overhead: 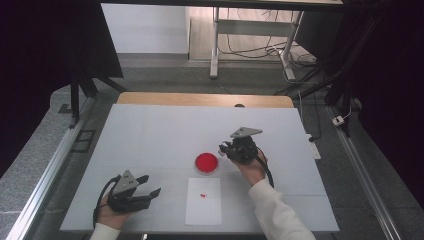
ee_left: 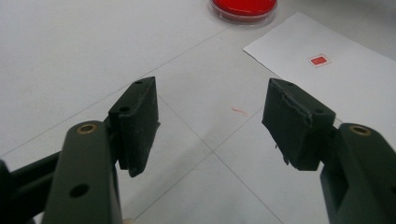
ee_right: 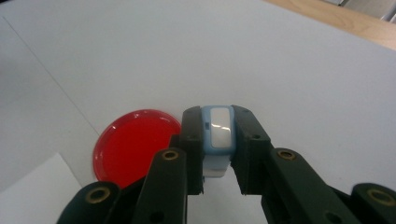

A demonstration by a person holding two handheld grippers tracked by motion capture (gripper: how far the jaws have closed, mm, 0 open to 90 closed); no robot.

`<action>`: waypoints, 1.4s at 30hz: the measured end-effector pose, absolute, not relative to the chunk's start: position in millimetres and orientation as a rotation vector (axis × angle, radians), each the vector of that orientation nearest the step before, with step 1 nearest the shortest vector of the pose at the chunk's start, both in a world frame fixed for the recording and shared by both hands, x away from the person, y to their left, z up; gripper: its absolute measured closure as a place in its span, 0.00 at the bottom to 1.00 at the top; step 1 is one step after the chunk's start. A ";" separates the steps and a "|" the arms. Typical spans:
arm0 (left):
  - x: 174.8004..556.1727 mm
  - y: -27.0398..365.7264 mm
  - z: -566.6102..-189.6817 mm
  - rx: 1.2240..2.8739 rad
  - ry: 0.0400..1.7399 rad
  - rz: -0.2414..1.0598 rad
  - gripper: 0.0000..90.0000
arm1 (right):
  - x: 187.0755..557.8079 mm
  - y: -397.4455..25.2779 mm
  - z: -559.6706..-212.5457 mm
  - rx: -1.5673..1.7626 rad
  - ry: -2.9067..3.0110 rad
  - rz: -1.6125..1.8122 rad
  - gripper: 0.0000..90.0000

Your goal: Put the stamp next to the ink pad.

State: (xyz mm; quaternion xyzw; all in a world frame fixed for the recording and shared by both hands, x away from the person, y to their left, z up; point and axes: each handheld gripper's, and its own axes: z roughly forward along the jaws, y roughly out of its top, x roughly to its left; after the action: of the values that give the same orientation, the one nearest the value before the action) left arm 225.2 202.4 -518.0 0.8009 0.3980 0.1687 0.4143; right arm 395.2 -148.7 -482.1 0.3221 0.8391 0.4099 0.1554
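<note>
A round red dish (overhead: pixel 206 163) lies near the middle of the white table; it also appears as the red dish (ee_right: pixel 132 143) and the red dish (ee_left: pixel 243 8). My right gripper (overhead: pixel 223 148) hovers just right of it, shut on a small light-blue device with a white face (ee_right: pixel 218 133). Below the dish lies a white paper sheet (overhead: pixel 203 201) bearing a small red square (overhead: pixel 202 195), also seen as the red square (ee_left: pixel 319 60). My left gripper (overhead: pixel 151 186) rests at the front left, open, with nothing between its pads (ee_left: pixel 138 116).
The white table cover (overhead: pixel 150 135) ends in a wooden strip (overhead: pixel 205 99) at the far edge. Metal rails (overhead: pixel 45 175) flank both sides. A small dark spot (overhead: pixel 239 105) sits at the far edge. A faint red mark (ee_left: pixel 240 111) is on the table.
</note>
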 end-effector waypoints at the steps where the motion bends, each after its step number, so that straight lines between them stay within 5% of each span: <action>1: 225.3 202.3 -518.1 2.014 1.000 0.424 0.39 | 396.4 -148.3 -483.8 0.927 2.407 1.165 0.83; 26: 225.8 200.9 -518.3 2.009 0.998 0.406 0.39 | 401.5 -148.7 -500.0 0.932 2.446 1.067 0.82; 32: 226.1 201.0 -518.5 2.011 0.998 0.406 0.39 | 400.7 -146.7 -500.6 0.923 2.448 1.057 0.55; 42: 226.3 201.5 -518.6 2.010 0.998 0.409 0.39 | 395.0 -154.5 -497.2 0.946 2.420 1.158 0.41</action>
State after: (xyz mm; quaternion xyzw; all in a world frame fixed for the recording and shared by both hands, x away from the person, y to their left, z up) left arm 226.3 201.5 -518.6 0.8009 0.3976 0.1631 0.4170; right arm 395.0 -154.5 -497.2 0.3290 0.8413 0.4025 0.1480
